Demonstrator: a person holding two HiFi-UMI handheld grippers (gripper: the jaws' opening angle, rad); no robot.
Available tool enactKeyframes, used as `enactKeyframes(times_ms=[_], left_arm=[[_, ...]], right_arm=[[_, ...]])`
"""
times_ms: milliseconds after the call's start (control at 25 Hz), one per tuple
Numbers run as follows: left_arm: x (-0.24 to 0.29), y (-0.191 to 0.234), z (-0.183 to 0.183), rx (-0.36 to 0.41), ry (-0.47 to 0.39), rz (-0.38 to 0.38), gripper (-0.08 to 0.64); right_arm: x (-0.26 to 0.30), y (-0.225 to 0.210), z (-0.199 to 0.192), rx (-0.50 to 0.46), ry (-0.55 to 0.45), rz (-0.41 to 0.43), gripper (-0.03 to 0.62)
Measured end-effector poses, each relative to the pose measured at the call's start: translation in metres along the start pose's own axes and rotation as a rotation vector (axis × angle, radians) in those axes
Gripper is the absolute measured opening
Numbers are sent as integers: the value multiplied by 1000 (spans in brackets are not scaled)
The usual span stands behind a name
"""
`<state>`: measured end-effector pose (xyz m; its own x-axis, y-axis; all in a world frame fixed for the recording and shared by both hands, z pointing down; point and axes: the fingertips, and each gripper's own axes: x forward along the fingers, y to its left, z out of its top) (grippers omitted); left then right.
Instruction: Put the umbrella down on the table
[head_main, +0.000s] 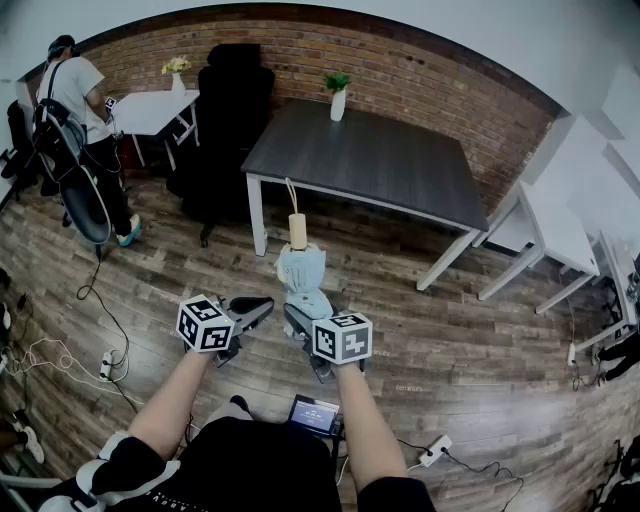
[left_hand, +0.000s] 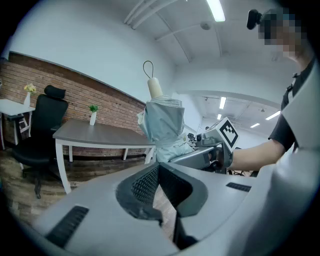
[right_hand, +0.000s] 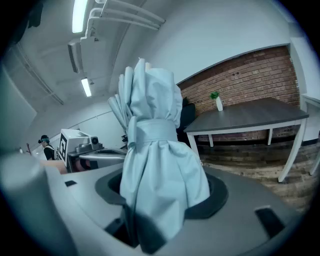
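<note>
A: Step?
B: Carrying. My right gripper (head_main: 303, 322) clamps the umbrella (head_main: 302, 272) upright over the floor, short of the table (head_main: 385, 165). Left gripper (head_main: 256, 309) is closed, empty.
A: Next?
B: Probably reach over the tabletop, lower it, let go.

2 forearms (head_main: 368, 430) reach forward, side by side. Right gripper (head_main: 300, 322) clamps the umbrella (head_main: 303, 275); left gripper (head_main: 258, 306) empty, jaws seemingly closed.
</note>
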<state>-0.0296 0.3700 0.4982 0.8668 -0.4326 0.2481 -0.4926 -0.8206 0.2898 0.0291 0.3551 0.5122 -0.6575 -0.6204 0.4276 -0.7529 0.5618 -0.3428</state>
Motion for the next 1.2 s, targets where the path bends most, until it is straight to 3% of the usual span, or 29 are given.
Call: enactKeyframes(times_ms=[440,1200], left_arm=[[5,-12,-4,66,36,-1,3],[21,-20,-8,59,35,-13,3]], right_arm=[[-5,-4,-3,0,-2,-4,291],[-20,-21,-12,11,12,-32,291]])
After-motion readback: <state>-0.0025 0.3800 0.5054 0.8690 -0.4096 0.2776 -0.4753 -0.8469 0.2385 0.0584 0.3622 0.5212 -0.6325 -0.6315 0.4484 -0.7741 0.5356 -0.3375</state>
